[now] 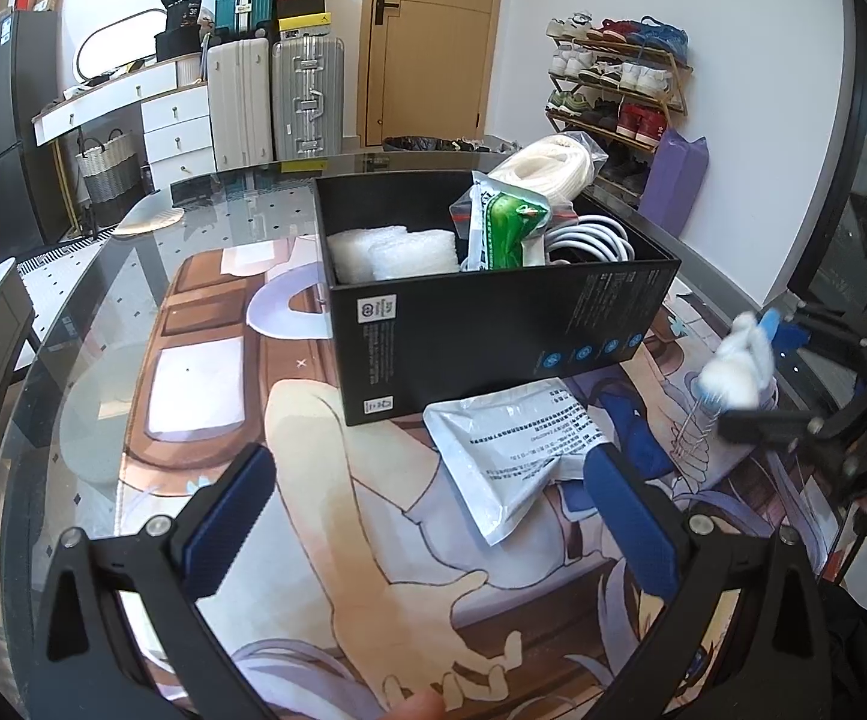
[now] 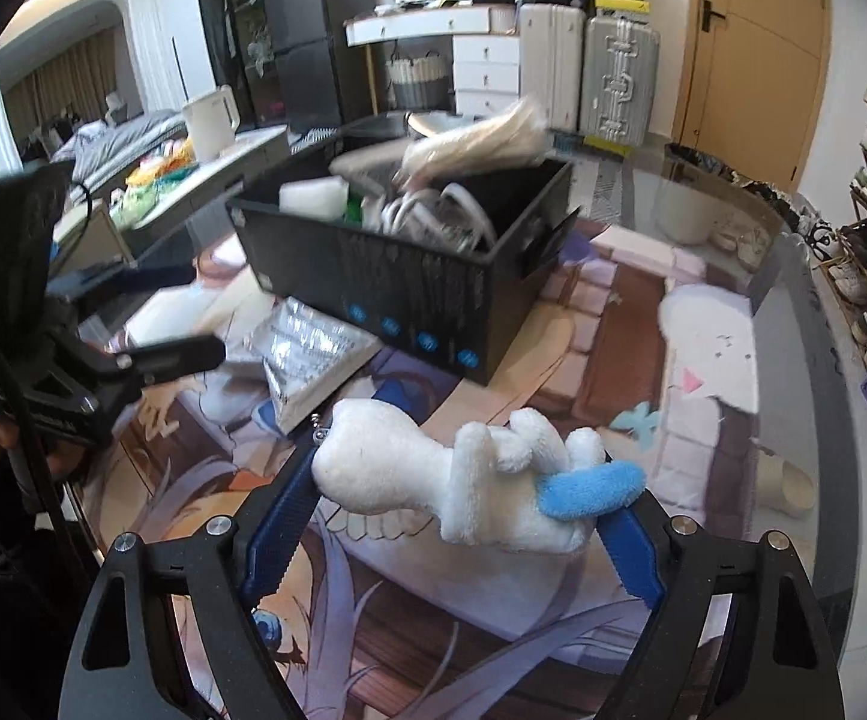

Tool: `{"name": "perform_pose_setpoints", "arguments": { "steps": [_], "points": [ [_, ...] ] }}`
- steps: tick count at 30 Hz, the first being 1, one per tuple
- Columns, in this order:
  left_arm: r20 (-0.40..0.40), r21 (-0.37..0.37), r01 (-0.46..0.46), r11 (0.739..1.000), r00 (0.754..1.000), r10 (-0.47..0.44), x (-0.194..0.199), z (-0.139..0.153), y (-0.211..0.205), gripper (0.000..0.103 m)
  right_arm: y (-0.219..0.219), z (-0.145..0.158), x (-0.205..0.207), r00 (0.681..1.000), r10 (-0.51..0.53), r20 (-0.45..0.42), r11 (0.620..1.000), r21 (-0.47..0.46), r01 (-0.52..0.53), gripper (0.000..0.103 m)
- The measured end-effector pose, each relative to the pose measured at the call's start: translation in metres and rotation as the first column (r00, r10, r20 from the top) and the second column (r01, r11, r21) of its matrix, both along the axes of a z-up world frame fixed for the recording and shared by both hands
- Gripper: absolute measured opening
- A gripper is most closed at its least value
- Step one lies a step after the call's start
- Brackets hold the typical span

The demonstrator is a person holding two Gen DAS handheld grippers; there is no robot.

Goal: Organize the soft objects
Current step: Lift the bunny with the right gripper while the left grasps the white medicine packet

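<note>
Soft objects are mostly in the black box (image 1: 493, 324) already, which sits a bit right of centre in the left wrist view on the glass table (image 1: 97, 276) with an anime print mat (image 1: 313, 420) under it. Biggest thing in the room shots is the table itself, filling the lower half of both frames.

Inside the box, from the left of the frame: a white foam block (image 1: 391, 252), a clear bag with something green in it (image 1: 505, 222) standing upright in the middle, a coil of white cable (image 1: 595, 243) at the right end, and a bagged cream-coloured rope bundle (image 1: 553, 159) poking up over the back edge. Just in front of the box, lying flat on the mat, is a silver foil pouch (image 1: 511, 456) with printed text.

The white plush toy (image 2: 463, 480) with a blue part is the one on the move. It's in the lower middle of the right wrist view, lying crosswise between the blue pads of the right gripper (image 2: 463, 516), which looks clamped on it end to end, clear of the mat. In the left view it's a blurry blob at the right edge.

The left gripper (image 1: 427, 480) is at the bottom of its own frame, fingers wide apart with nothing in them, right pad just beside the pouch.
</note>
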State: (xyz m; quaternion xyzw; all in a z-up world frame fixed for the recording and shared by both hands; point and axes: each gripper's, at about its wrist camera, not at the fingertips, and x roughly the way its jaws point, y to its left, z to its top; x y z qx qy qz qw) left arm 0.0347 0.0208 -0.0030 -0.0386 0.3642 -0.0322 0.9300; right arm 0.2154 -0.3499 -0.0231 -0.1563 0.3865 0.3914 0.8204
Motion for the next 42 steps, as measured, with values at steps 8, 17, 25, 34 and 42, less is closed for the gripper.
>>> {"name": "perform_pose_setpoints", "arguments": {
  "steps": [8, 17, 25, 34, 42],
  "points": [
    [-0.053, 0.013, 0.002, 1.000, 0.999, -0.002, 0.007, 0.001, -0.013, 0.103, -0.023, 0.022, 0.003, 0.999, -0.033, 0.039, 0.996, 0.086, 0.030, 0.087],
    [-0.113, -0.015, 0.016, 1.000, 0.993, -0.017, 0.025, -0.003, -0.038, 0.103, -0.028, 0.029, 0.005, 0.997, -0.057, 0.051, 0.991, 0.121, 0.050, 0.087],
    [-0.196, 0.028, 0.010, 1.000, 0.981, -0.004, 0.043, -0.016, -0.051, 0.103, -0.028, 0.026, 0.008, 0.997, -0.062, 0.040, 0.991, 0.122, 0.056, 0.087],
    [-0.214, 0.087, -0.007, 0.996, 0.976, 0.026, 0.049, -0.020, -0.058, 0.103, -0.022, 0.020, 0.008, 0.998, -0.053, 0.036, 0.993, 0.108, 0.049, 0.087],
    [-0.210, 0.088, -0.014, 0.996, 0.977, 0.032, 0.052, -0.019, -0.059, 0.099, -0.019, 0.021, 0.006, 0.998, -0.041, 0.048, 0.993, 0.109, 0.036, 0.087]
  ]
}}
